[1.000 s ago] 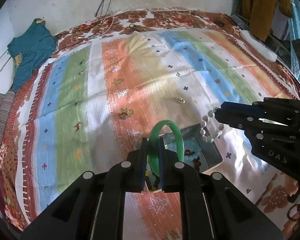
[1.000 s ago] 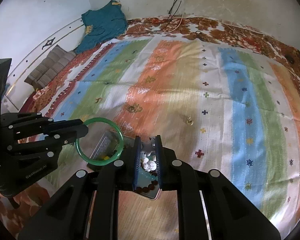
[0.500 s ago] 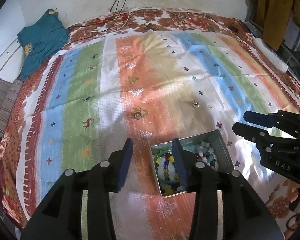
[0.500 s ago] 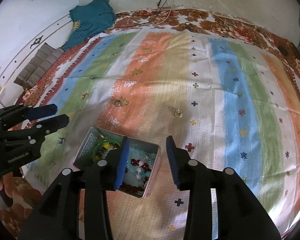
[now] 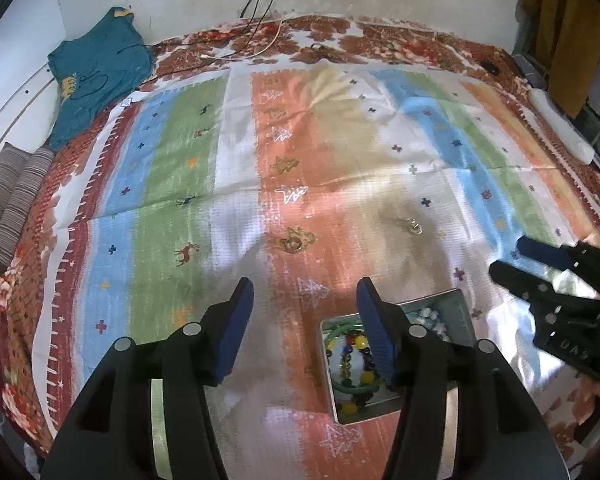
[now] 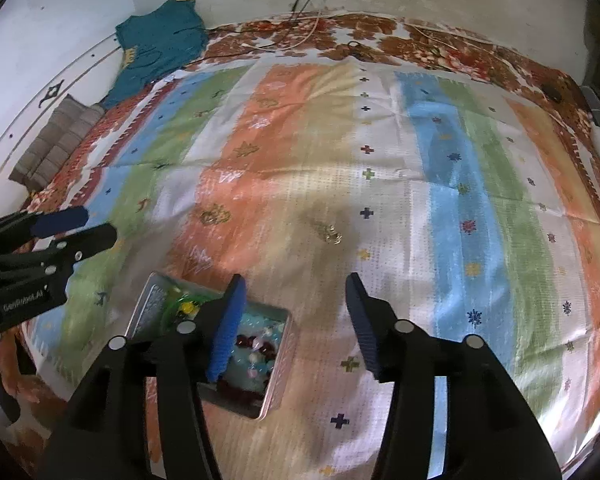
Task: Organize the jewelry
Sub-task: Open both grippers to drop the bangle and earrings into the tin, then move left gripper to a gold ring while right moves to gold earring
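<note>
Two grippers, both yours, hang over the striped bedspread (image 5: 236,184). A second ago each was clamped on jewelry; now the left gripper (image 5: 304,320) and right gripper (image 6: 294,312) have their jaws opening with nothing between them. The green bangle (image 5: 350,390) and the bead strand (image 6: 256,344) lie inside the metal tin (image 5: 462,308), so that drop looks done. Two small pieces remain loose: a ring (image 5: 294,245) and a tiny charm (image 6: 333,236). Your fingers cover part of the tin; the contents are blurry.
</note>
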Available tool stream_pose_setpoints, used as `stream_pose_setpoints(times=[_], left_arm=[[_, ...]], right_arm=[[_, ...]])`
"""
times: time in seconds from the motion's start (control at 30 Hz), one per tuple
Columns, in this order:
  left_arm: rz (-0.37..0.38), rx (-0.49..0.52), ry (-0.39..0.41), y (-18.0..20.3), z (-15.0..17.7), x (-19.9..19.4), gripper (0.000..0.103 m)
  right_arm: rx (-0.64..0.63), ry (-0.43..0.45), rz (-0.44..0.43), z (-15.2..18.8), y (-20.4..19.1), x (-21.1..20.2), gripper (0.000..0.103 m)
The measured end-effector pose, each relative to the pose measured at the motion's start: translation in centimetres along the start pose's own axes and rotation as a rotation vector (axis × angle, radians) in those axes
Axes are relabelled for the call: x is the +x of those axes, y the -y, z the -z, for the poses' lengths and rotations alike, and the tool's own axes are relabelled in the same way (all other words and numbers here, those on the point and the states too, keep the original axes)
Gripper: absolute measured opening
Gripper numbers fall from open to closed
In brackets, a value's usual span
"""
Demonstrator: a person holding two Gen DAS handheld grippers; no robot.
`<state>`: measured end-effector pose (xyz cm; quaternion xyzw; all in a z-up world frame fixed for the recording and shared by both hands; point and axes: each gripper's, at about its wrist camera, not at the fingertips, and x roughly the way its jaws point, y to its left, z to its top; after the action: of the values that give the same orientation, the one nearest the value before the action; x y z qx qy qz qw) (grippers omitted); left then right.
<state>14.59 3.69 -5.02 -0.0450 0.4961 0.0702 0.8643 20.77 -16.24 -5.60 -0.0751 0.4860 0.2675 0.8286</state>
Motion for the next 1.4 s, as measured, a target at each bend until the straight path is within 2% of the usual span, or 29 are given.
stream_pose_setpoints(times=[0.13,0.37,1.03,1.4], left_arm=[[-0.008,0.015,0.003,-0.1,-0.3,0.2,0.058],[-0.013,0.0,-0.028,-0.9,-0.9,1.5,0.06],[-0.027,-0.015,-0.094,-0.5,-3.6,5.7,0.066],[-0.016,-0.041,-0.158,-1.1,-4.2,8.6,0.065]], right_arm=[[0.018,-0.002,0.017,-0.4,0.5,0.7,0.053],[0.017,-0.022,0.054,-1.1,1.0,2.3,0.054],[0.0,-0.054,0.056,-3.1,0.9,5.3,0.054],[-0.022,-0.083,0.059,-3.7,0.3,7.1,0.055]])
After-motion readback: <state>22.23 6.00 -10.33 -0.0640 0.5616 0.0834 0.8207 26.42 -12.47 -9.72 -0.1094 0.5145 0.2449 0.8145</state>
